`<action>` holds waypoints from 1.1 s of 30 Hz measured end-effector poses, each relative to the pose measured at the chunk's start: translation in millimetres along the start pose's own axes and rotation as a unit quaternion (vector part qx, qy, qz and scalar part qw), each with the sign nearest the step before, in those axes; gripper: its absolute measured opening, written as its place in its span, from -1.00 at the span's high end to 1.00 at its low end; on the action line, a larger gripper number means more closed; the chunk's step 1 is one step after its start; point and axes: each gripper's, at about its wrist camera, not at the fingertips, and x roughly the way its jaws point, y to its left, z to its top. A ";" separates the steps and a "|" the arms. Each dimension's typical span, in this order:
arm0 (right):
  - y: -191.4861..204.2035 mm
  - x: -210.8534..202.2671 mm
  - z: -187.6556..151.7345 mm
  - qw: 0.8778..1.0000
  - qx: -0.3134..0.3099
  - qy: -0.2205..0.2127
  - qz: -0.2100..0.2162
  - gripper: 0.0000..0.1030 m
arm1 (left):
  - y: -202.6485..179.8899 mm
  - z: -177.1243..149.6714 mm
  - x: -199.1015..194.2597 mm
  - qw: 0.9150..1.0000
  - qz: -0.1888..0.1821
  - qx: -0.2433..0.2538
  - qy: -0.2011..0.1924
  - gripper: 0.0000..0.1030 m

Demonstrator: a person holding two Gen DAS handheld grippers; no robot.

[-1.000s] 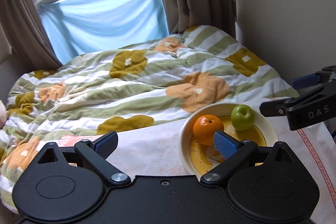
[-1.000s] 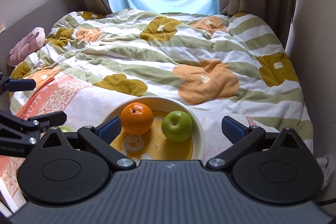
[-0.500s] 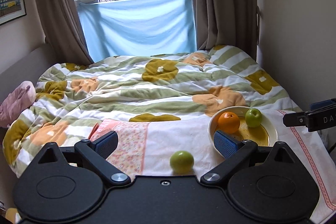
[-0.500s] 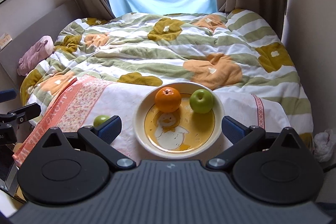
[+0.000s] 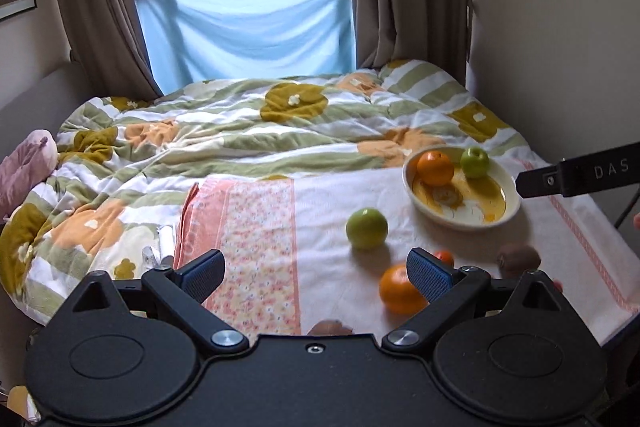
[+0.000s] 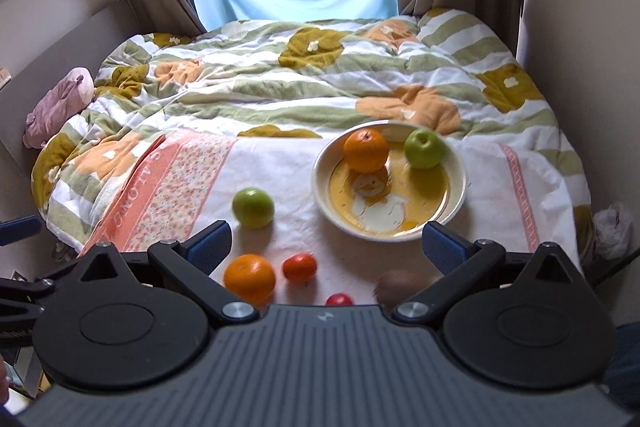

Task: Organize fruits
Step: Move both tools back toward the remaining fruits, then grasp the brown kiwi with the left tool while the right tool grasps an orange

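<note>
Hovering over the towel (image 6: 400, 259), left gripper (image 5: 316, 273) spread wide, holding nothing, right gripper (image 6: 326, 241) likewise wide, empty.

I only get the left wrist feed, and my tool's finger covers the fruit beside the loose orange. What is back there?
Observer: A small red-orange fruit lies on the cloth just right of the loose orange, not touching it.
Operator: Anything else near the front edge?
Observer: A smaller red fruit peeks over the right tool's body, left of the brown kiwi.
Operator: Is the right tool carrying anything?
Observer: No. The right tool is open and empty, on the near side of the plate.
</note>
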 end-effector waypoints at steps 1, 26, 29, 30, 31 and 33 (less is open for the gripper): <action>5.5 0.7 -4.0 1.000 0.003 0.002 0.002 -1.00 | 3.8 -5.7 2.2 1.000 -0.006 0.002 0.004 -0.93; 66.0 93.8 -75.5 0.998 0.009 0.047 -0.030 -1.00 | 15.7 -78.1 111.2 0.976 -0.133 0.151 0.087 -0.49; 66.8 102.5 -75.8 0.998 0.005 0.051 -0.028 -1.00 | 15.3 -79.3 117.4 0.976 -0.133 0.147 0.095 -0.48; 67.0 104.6 -75.4 0.998 0.005 0.050 -0.028 -1.00 | 15.3 -80.1 118.7 0.975 -0.134 0.145 0.097 -0.47; 66.1 108.5 -74.3 0.998 0.006 0.051 -0.027 -1.00 | 15.0 -80.8 119.7 0.975 -0.134 0.146 0.100 -0.43; 65.9 110.3 -73.8 0.998 0.006 0.052 -0.026 -1.00 | 14.0 -82.2 121.7 0.974 -0.137 0.146 0.107 -0.25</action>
